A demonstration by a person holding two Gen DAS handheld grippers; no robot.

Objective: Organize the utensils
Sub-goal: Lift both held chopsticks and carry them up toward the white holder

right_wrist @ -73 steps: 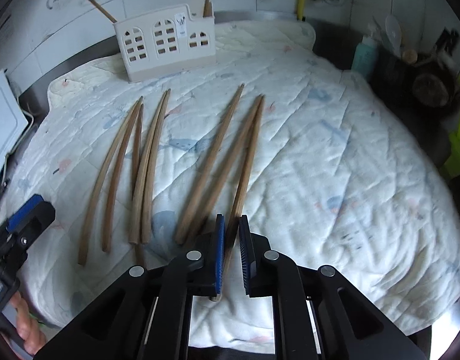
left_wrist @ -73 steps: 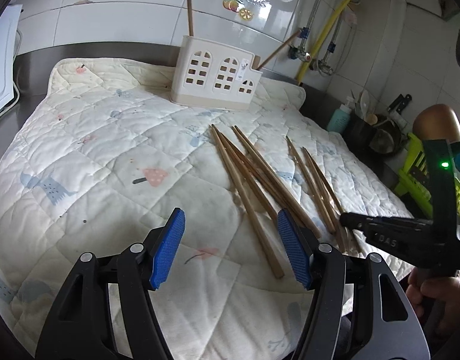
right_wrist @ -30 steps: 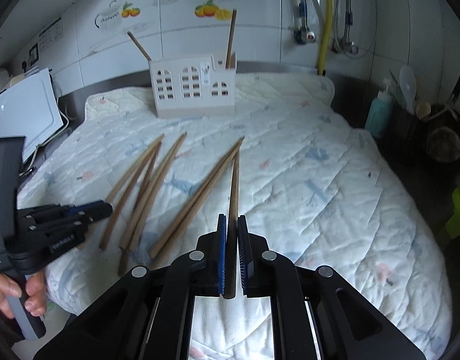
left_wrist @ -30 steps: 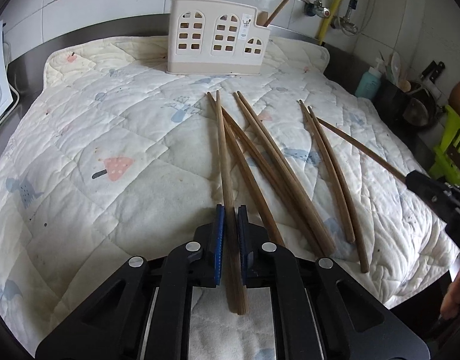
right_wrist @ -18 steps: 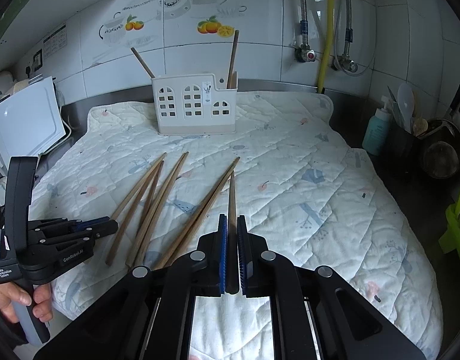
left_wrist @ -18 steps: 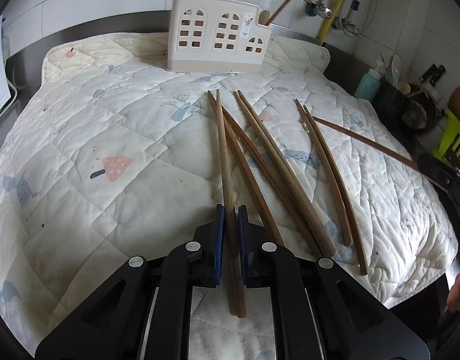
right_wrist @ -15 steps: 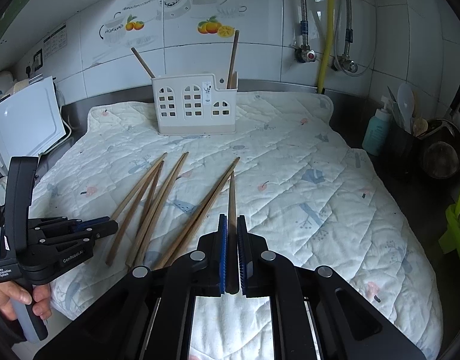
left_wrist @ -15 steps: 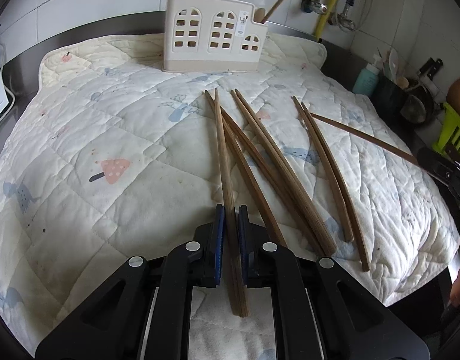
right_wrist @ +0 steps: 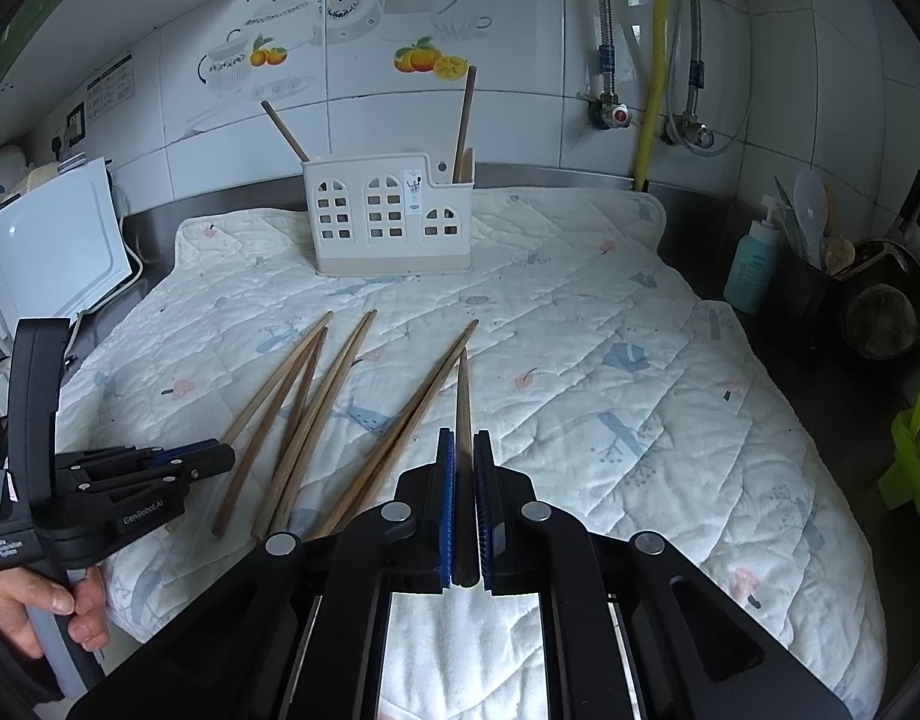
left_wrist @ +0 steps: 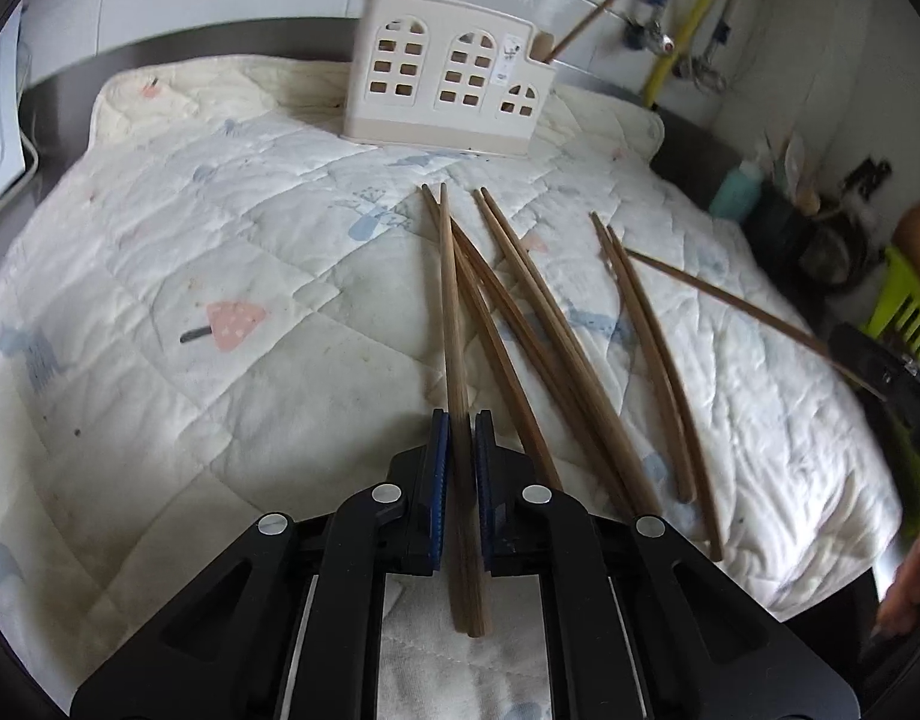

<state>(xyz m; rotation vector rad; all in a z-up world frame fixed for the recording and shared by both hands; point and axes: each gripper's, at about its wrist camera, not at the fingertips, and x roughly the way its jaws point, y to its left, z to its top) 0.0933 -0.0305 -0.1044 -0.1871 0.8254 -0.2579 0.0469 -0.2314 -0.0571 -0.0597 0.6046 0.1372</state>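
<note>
My left gripper (left_wrist: 458, 420) is shut on a long wooden chopstick (left_wrist: 450, 312) whose far end points at the white utensil holder (left_wrist: 450, 99). Several more chopsticks (left_wrist: 544, 336) lie fanned on the quilted mat to its right. My right gripper (right_wrist: 463, 441) is shut on another chopstick (right_wrist: 462, 402) and holds it above the mat, pointing toward the holder (right_wrist: 387, 222), which has two chopsticks standing in it. The left gripper (right_wrist: 216, 457) shows at the left of the right wrist view, over the near ends of the loose chopsticks (right_wrist: 315, 396).
The quilted mat (right_wrist: 580, 312) covers a steel counter against a tiled wall. A white board (right_wrist: 51, 246) leans at the left. A teal bottle (right_wrist: 751, 264), dark pots (right_wrist: 880, 312) and a green rack (right_wrist: 916, 432) stand at the right. Pipes (right_wrist: 655, 60) run down the wall.
Both grippers closed on a chopstick each. The right one lifted its chopstick off the mat and levelled out toward the holder. The left one moved in and gripped the leftmost chopstick.
</note>
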